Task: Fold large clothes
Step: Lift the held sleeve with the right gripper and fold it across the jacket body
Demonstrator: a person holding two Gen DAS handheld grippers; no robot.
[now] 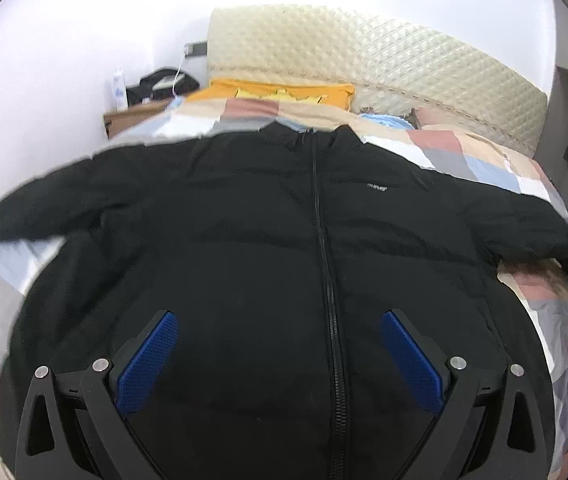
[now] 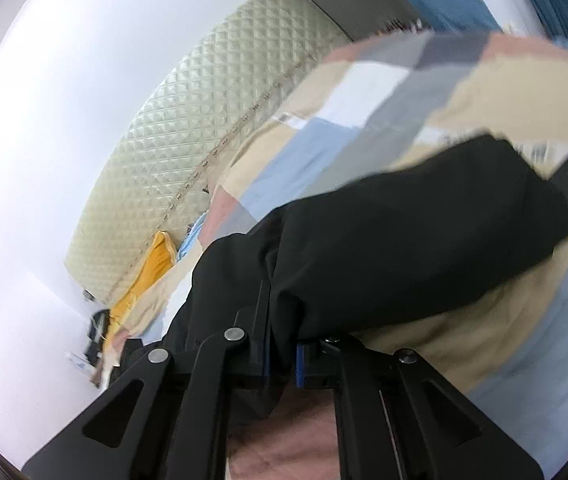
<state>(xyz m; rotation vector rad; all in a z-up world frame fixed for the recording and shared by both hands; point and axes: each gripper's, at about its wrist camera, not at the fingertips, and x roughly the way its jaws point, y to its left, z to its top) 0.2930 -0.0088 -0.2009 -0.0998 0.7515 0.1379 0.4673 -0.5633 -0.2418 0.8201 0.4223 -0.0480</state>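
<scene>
Patchwork bedspread [image 1: 436,148] covers the bed ahead of both tools, with a cream quilted headboard [image 1: 364,60] beyond it. Black jacket [image 1: 263,240] lies front up on the bedspread, zipper closed, sleeves spread to either side, collar away from the left gripper [image 1: 279,356]. That gripper hangs over the lower front, jaws wide apart, holding nothing. Right gripper [image 2: 281,356] has its jaws clamped on the jacket's sleeve [image 2: 424,240], which extends forward from the fingers.
</scene>
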